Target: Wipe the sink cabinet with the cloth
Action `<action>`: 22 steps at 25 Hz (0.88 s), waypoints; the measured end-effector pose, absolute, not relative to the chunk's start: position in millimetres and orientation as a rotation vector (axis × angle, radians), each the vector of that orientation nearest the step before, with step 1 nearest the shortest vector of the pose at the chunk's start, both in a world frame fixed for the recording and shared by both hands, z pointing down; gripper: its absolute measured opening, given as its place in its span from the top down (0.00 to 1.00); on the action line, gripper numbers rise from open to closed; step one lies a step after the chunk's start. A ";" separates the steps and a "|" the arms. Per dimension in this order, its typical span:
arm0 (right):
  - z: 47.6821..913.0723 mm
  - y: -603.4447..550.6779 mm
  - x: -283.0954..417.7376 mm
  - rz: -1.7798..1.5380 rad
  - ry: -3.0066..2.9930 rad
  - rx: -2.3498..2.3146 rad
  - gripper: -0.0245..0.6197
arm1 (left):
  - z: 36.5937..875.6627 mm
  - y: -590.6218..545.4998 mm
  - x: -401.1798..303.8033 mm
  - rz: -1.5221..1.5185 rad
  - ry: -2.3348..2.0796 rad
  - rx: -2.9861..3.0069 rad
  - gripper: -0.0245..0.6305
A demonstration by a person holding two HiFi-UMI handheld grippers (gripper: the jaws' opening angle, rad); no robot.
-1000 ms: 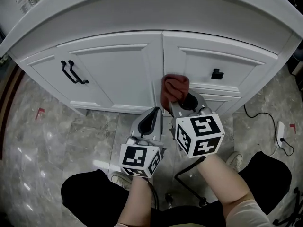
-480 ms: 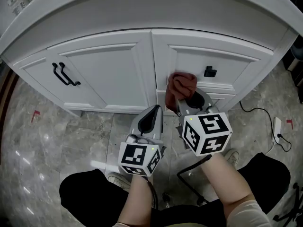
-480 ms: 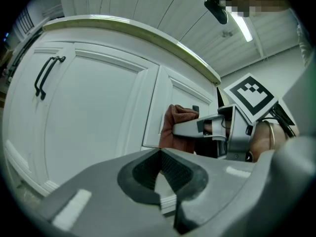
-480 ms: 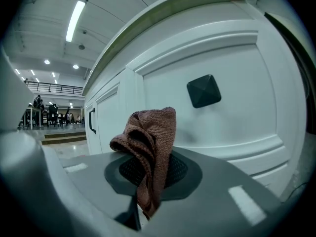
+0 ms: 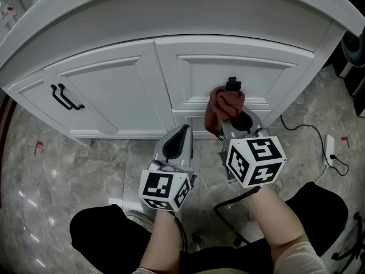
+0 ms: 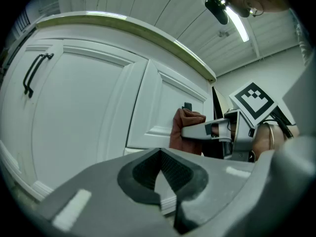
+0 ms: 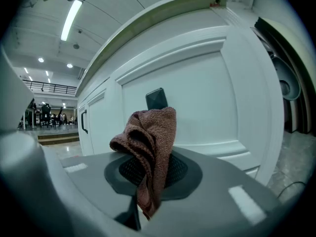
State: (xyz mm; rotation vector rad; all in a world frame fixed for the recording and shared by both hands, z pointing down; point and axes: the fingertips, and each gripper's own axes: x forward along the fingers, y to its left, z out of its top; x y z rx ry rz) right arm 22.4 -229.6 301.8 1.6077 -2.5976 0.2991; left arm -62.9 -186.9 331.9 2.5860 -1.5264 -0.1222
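Here, the rust-brown knitted cloth (image 7: pixel 150 147) is clamped between the closed jaws of the right gripper (image 7: pixel 148 181). Most of its bulk is bunched ahead of the jaw tips, and a short tail hangs beneath them. It is judged to be light, soft and limp, so it can be expected to fold and drag rather than push stiffly. Little risk of slipping is seen while the pinch is kept. A hold low on the bunch, close to the wad as now, is judged best, so that a firm pad is offered to the surface.

Straight ahead of that gripper, the wad is held at the drawer front of the white panelled sink cabinet (image 5: pixel 114 90). Whether it actually touches cannot be told. A small black square knob (image 5: pixel 232 84) is seen just above the cloth.

To the left of the right gripper, the left gripper (image 5: pixel 178 144) is held with its jaws together on nothing, pointed at the cabinet but apart from it. Further to its left, a black bar handle (image 5: pixel 64 97) is mounted on a door.
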 end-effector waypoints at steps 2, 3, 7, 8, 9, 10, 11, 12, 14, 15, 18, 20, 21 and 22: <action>301.5 -229.3 36.0 0.298 -2.582 1.633 0.84 | 332.7 -187.3 -57.1 -0.113 -1.514 2.594 0.96; 301.3 -229.1 43.0 0.298 -2.574 1.646 0.84 | 333.0 -187.4 -54.3 -0.109 -1.508 2.598 0.96; 301.4 -228.3 70.2 0.304 -2.542 1.702 0.84 | 332.9 -187.6 -42.7 -0.098 -1.485 2.614 0.96; 301.4 -228.0 76.9 0.307 -2.534 1.718 0.84 | 332.7 -187.5 -39.6 -0.095 -1.479 2.618 0.96; 301.5 -227.6 83.6 0.308 -2.526 1.734 0.84 | 332.4 -187.2 -36.5 -0.092 -1.472 2.623 0.96; 301.5 -227.1 90.4 0.309 -2.517 1.752 0.84 | 332.3 -186.8 -33.5 -0.090 -1.466 2.627 0.96; 301.7 -226.6 97.4 0.308 -2.507 1.770 0.84 | 332.4 -186.3 -30.6 -0.088 -1.460 2.630 0.96; 301.9 -226.2 104.6 0.308 -2.496 1.789 0.84 | 332.8 -185.9 -27.8 -0.087 -1.454 2.632 0.96; 302.0 -225.7 119.7 0.292 -2.467 1.831 0.84 | 335.3 -184.7 -21.8 -0.081 -1.442 2.636 0.96; 301.8 -225.6 127.2 0.271 -2.448 1.851 0.84 | 337.1 -183.8 -18.3 -0.077 -1.434 2.639 0.96; 301.2 -225.1 144.4 0.205 -2.398 1.883 0.84 | 344.0 -179.2 -5.7 -0.058 -1.404 2.650 0.96; 302.2 -224.4 149.0 0.199 -2.391 1.882 0.83 | 350.0 -174.8 1.8 -0.045 -1.383 2.653 0.96; 302.9 -223.9 150.8 0.203 -2.387 1.886 0.83 | 353.0 -172.6 5.2 -0.038 -1.373 2.653 0.96; 304.0 -223.6 153.5 0.213 -2.381 1.897 0.83 | 355.9 -170.4 8.4 -0.031 -1.363 2.653 0.96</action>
